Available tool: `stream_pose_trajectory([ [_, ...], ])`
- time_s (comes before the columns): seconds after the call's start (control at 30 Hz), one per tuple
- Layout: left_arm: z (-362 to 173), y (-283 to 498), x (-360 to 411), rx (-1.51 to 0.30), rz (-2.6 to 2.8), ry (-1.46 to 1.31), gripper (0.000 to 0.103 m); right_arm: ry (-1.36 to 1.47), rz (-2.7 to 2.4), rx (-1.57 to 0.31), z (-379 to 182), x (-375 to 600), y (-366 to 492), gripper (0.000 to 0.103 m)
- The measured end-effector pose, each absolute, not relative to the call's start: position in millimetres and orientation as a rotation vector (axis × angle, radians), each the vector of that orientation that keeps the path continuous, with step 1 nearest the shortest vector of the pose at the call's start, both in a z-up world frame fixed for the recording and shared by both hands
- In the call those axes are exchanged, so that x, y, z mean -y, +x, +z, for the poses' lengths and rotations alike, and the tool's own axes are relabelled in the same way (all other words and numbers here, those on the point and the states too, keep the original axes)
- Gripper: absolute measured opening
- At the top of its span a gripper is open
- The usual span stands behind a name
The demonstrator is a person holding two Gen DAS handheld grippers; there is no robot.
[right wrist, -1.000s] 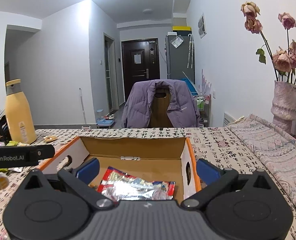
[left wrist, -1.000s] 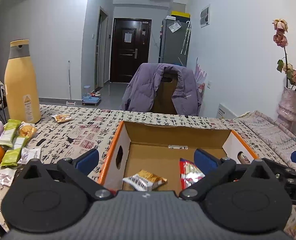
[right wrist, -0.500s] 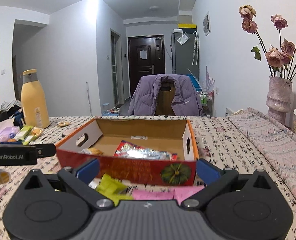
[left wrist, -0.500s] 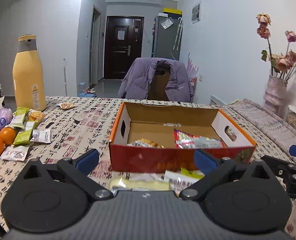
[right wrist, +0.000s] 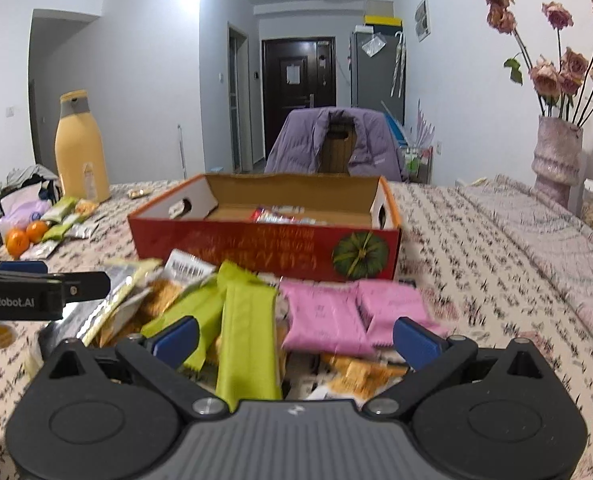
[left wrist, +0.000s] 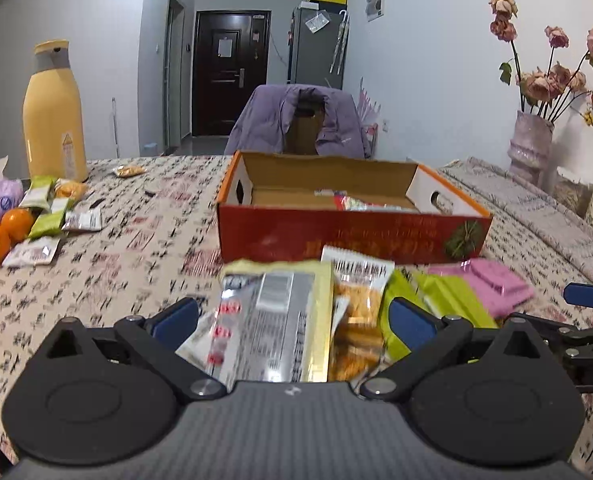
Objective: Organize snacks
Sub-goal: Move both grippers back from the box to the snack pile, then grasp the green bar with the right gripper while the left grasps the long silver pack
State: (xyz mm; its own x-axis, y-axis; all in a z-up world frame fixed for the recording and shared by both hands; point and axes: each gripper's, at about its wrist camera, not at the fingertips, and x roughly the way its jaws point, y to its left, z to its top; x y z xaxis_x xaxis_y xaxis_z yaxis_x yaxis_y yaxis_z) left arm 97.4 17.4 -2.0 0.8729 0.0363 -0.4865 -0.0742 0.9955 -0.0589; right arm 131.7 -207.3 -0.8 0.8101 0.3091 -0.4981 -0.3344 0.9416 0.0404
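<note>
You have pulled both grippers back from the box [left wrist: 352,236]: a second ago they were looking down into it, and now its red front wall is sitting at twelve o'clock, past a heap of snack packets that was out of view then.

Your left gripper [left wrist: 292,320] is hovering with its fingers spread wide and pinching nothing. Between its blue pads a silver and yellow packet [left wrist: 272,320] is lying flat on the tablecloth [left wrist: 108,272], with an orange cracker packet [left wrist: 356,320] just beside it toward two o'clock. A green packet [left wrist: 448,300] is lying beyond the right pad, and a pink packet [left wrist: 484,280] is resting further out at two o'clock, near the box's front corner.

Your right gripper [right wrist: 294,334] is also standing wide open, gripping nothing. A green bar [right wrist: 248,336] is lying straight ahead at twelve o'clock, between the pads, nearer the left one, with a second green bar [right wrist: 192,312] beside it at eleven. Two pink packets [right wrist: 352,312] are lying at one o'clock, between the pads and just before the box [right wrist: 264,248]. Whether the pads are touching any packet, I cannot tell.

Inside the box a red and silver packet [right wrist: 284,214] is lying on the floor. At ten o'clock, well apart from the heap, more small packets [left wrist: 52,216] and oranges [left wrist: 0,236] are lying near a tall yellow bottle [left wrist: 54,116].
</note>
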Motion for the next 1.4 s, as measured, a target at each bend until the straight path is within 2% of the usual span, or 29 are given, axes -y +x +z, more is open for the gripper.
stream_pose_trajectory([
  [0.1,-9.6,92.5,-16.7,-0.521,0.051,-0.077,0.103,-0.048,0.36,-0.543,-8.5,201.0,130.9,0.1],
  [0.17,-13.7,91.2,-17.0,-0.532,0.042,-0.083,0.103,-0.053,0.375,-0.555,-12.1,195.4,131.6,0.089],
  [0.3,-17.6,90.4,-19.4,-0.539,0.039,-0.088,0.103,-0.06,0.391,-0.571,-16.3,187.5,135.5,0.076],
  [0.43,-18.9,90.9,-20.4,-0.541,0.037,-0.094,0.103,-0.065,0.403,-0.6,-22.6,181.7,142.3,0.056],
  [0.63,-19.3,90.4,-22.0,-0.545,0.036,-0.097,0.103,-0.068,0.416,-0.636,-29.9,176.0,155.8,0.045],
  [0.67,-19.0,90.2,-22.4,-0.545,0.038,-0.096,0.103,-0.071,0.414,-0.634,-29.9,175.5,155.6,0.04],
  [0.87,-16.0,90.5,-28.4,-0.545,0.053,-0.1,0.103,-0.031,0.416,-0.608,-26.4,184.3,149.4,0.036],
  [1.33,-30.4,105.4,-50.3,-0.632,0.05,-0.125,0.103,0.022,0.397,-0.512,-11.2,202.0,137.2,0.036],
  [1.4,-32.0,107.0,-51.1,-0.633,0.034,-0.133,0.1,0.028,0.393,-0.515,-12.6,204.6,137.8,0.036],
])
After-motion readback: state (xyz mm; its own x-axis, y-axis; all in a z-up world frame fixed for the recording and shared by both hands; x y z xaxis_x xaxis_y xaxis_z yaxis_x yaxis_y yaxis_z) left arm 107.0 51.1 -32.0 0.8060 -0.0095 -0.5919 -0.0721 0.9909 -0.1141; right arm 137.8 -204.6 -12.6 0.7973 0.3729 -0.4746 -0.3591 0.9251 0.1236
